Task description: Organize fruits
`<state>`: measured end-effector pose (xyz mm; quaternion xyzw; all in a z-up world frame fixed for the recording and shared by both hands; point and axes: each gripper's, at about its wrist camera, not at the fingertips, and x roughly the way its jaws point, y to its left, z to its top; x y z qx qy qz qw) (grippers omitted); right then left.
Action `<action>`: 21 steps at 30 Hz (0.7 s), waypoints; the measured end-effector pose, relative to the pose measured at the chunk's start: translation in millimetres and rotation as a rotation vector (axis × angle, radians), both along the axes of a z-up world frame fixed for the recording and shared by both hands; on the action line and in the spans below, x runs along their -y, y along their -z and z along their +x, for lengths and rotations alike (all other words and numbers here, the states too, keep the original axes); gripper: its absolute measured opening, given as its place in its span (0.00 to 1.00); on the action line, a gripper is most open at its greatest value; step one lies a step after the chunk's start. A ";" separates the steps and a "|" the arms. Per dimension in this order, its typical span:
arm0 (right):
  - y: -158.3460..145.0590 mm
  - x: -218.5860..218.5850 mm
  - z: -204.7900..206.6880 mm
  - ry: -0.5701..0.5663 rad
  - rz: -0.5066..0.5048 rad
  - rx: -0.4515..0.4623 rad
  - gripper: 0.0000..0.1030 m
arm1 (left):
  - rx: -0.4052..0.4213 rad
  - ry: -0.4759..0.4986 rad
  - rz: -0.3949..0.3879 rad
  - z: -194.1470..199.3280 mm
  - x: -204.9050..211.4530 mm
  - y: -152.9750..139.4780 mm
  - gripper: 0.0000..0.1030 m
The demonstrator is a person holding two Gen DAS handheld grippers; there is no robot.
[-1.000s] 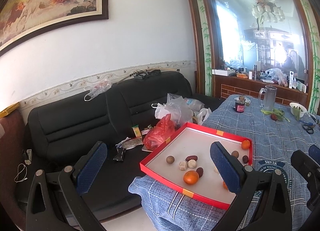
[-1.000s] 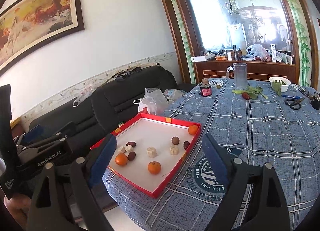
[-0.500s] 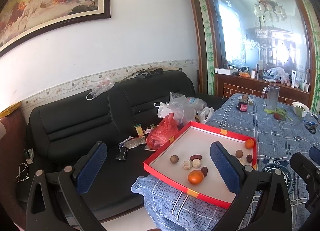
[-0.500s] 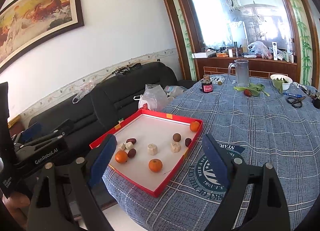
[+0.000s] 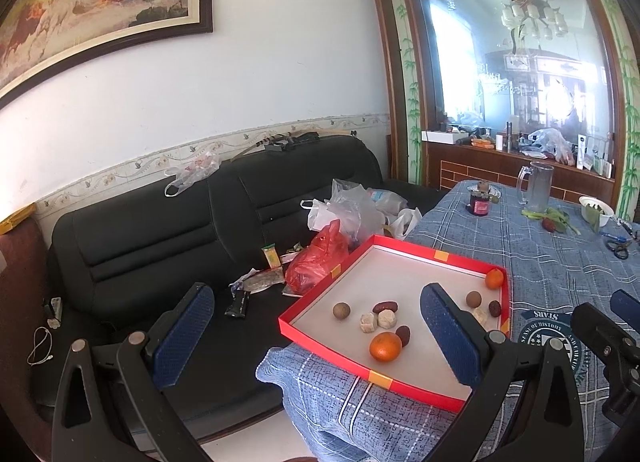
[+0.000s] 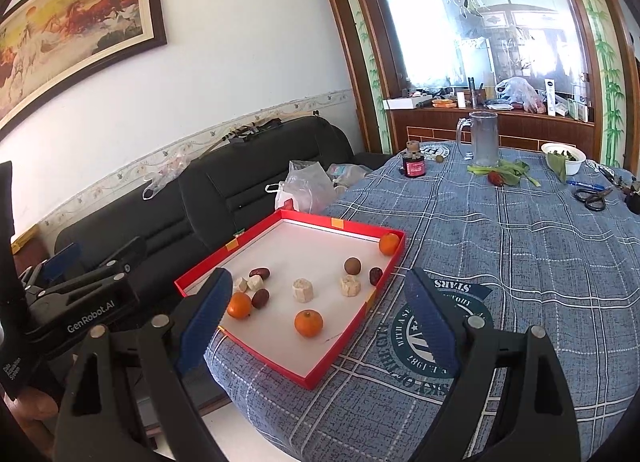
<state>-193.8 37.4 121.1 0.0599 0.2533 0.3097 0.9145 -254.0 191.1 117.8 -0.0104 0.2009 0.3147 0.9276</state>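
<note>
A red tray (image 5: 400, 386) (image 6: 352, 346) with a white floor sits at the near left corner of the blue plaid table. Scattered in it are three oranges, among them one near the front (image 6: 308, 323), one at the left (image 6: 239, 305) and one in the far corner (image 6: 389, 244), plus dark red dates (image 6: 260, 298), brown round fruits (image 6: 352, 265) and pale cut chunks (image 6: 303, 289). My left gripper (image 5: 316, 336) hangs open, short of the tray, over the table's corner and sofa. My right gripper (image 6: 320, 322) is open and empty, held back above the tray's near edge.
A black sofa (image 5: 160, 234) strewn with plastic bags (image 5: 320, 262) lies left of the table. Further back on the table stand a glass mug (image 6: 483, 137), a dark jar (image 6: 414, 163), green leaves, a white bowl (image 6: 563, 157) and scissors (image 6: 592, 197).
Both grippers have drawn back and up a little, so the tray looks smaller and farther off. Both stay open and nothing in the tray has moved.
</note>
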 end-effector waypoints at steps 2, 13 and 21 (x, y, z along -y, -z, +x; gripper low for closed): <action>0.4 -0.3 0.1 0.001 -0.002 -0.001 0.86 | -0.002 -0.003 -0.001 -0.2 -0.2 1.1 1.00; 6.9 -2.1 0.2 0.001 -0.010 -0.006 0.86 | -0.013 -0.024 -0.027 -1.1 -7.3 6.3 1.00; 7.7 -6.2 -1.2 -0.006 -0.025 -0.003 0.86 | -0.014 -0.023 -0.028 -2.4 -9.9 7.2 1.00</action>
